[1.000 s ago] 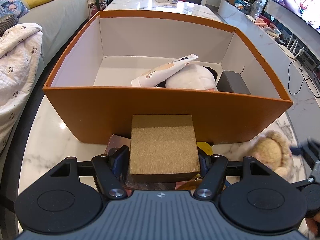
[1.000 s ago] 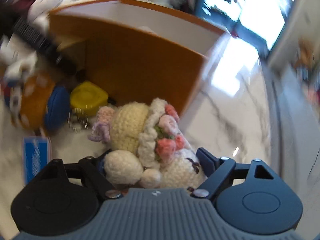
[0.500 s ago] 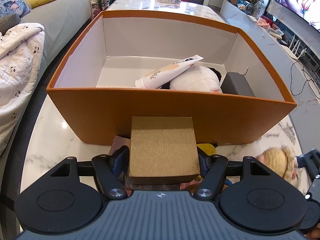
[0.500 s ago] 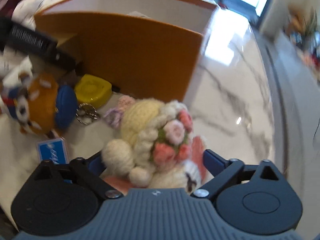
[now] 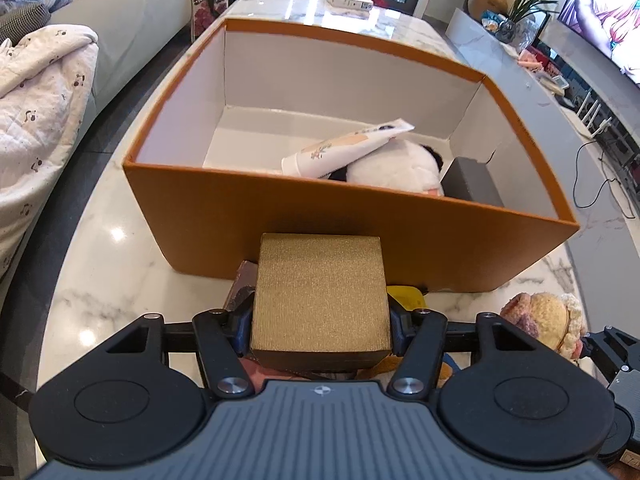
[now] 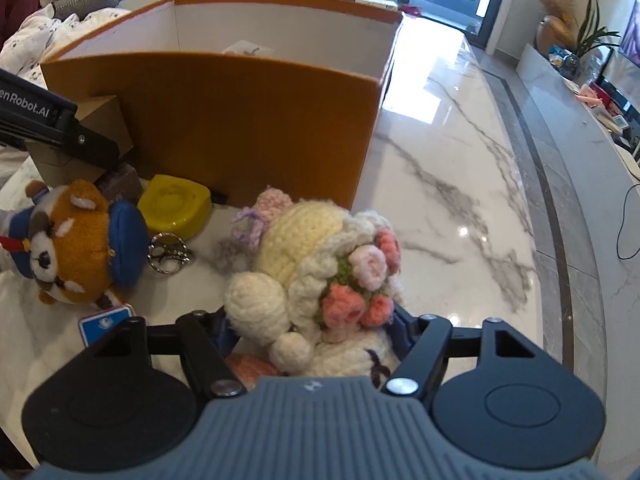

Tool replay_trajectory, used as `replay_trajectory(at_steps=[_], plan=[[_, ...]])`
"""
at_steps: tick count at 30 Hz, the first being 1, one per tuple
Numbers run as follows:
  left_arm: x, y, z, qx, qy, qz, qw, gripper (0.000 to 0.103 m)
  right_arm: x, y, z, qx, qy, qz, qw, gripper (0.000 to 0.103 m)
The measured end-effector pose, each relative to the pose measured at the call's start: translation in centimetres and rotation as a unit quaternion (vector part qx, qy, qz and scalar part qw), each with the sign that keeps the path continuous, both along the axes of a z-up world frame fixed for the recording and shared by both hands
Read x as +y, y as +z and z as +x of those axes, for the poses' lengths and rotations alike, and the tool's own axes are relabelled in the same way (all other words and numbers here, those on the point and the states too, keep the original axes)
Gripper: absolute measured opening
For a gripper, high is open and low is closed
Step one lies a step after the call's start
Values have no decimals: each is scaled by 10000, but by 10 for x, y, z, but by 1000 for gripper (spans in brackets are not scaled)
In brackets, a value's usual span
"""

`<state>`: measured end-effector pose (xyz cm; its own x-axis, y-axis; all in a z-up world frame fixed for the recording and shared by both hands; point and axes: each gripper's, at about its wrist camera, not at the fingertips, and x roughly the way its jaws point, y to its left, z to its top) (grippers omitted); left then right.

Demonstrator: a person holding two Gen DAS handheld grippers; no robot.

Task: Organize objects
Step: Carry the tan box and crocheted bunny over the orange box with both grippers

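My left gripper (image 5: 320, 330) is shut on a gold box (image 5: 320, 296) and holds it above the table, just in front of the orange storage box (image 5: 360, 240). Inside that box lie a white tube (image 5: 344, 148), a white plush (image 5: 392, 170) and a grey block (image 5: 472, 180). My right gripper (image 6: 312, 334) is shut on a crocheted doll (image 6: 320, 276) with pink flowers, near the orange box's corner (image 6: 256, 120). The doll also shows in the left wrist view (image 5: 544, 324).
On the marble table (image 6: 460, 200) lie a red panda plush (image 6: 76, 248), a yellow case (image 6: 174, 206), a key ring (image 6: 168, 252), a blue card (image 6: 104, 322) and a brown item (image 6: 124, 184). A sofa with a blanket (image 5: 40, 92) stands left.
My left gripper has lifted the gold box higher, so more of the orange box's inside shows. My right gripper has turned and raised the doll a little off the table.
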<state>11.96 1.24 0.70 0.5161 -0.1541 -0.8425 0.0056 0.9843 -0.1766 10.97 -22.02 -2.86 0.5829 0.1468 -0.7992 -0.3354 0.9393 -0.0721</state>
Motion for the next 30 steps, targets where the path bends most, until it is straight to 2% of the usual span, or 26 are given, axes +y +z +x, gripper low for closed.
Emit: replay_trajectory(at_steps=[5, 12, 15, 18, 21, 24, 27, 30], plan=[[6, 9, -8, -95, -42, -19, 9999, 70, -4, 16, -11, -15, -46, 369, 9993, 71], [19, 31, -26, -287, -156, -112, 9994, 70, 1, 47, -33, -333, 152, 661, 9971, 72], [26, 52, -34, -599, -210, -286, 9976, 70, 1, 67, -41, -592, 222, 905, 9939, 72], [31, 77, -34, -1115, -148, -398, 9929, 70, 1, 95, -43, -964, 205, 1248, 9873, 72], [30, 97, -16, -1613, 7, -315, 9864, 70, 6, 123, -29, -1324, 128, 1614, 9779, 72], [25, 99, 14, -1941, 41, -285, 9806, 70, 20, 139, 1, -1561, -58, 1871, 9699, 72], [19, 83, 40, -1935, 142, -111, 9809, 70, 37, 137, 37, -1586, -220, 1920, 9682, 72], [16, 60, 69, -1682, 219, -82, 9855, 70, 54, 120, 64, -1499, -344, 1808, 9714, 72]])
